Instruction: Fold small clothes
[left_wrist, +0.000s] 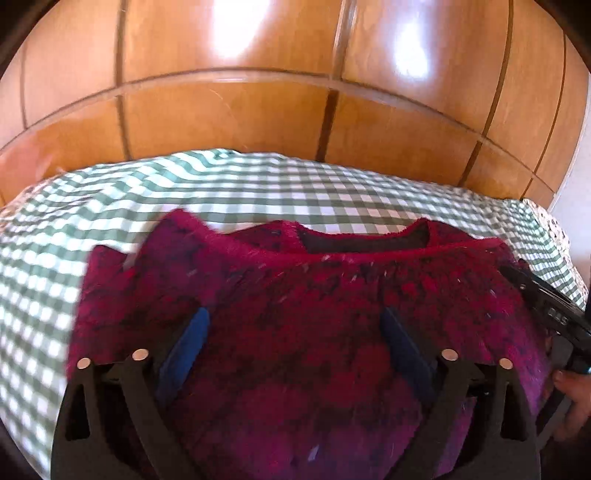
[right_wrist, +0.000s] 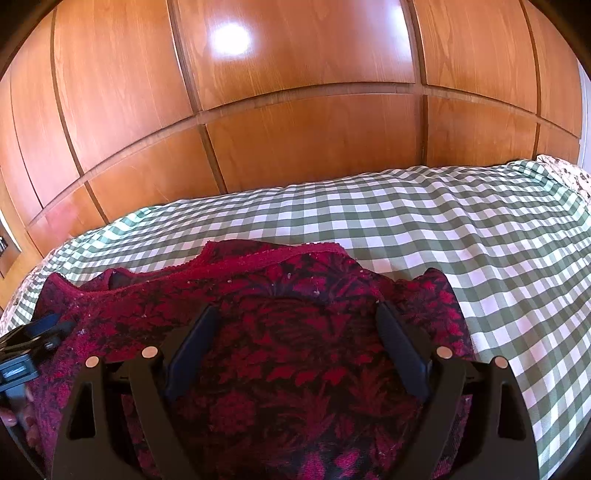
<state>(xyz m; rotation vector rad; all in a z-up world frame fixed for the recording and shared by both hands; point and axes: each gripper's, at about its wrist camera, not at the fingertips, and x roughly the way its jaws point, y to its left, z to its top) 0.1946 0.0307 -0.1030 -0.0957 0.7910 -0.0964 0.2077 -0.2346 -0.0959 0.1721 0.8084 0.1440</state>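
A small red and black patterned top lies spread on the green checked cloth, its neckline toward the wooden panels. My left gripper hovers over the top's left part, jaws wide apart, no fabric between the blue pads. In the right wrist view the same top fills the foreground, and my right gripper stands open over its right part with nothing pinched. Each gripper shows at the edge of the other's view: the right gripper, the left gripper.
Glossy wooden panels rise right behind the checked cloth. A floral patterned cloth shows at the far right corner. A hand holds the right tool at the frame's edge. Bare checked cloth lies right of the top.
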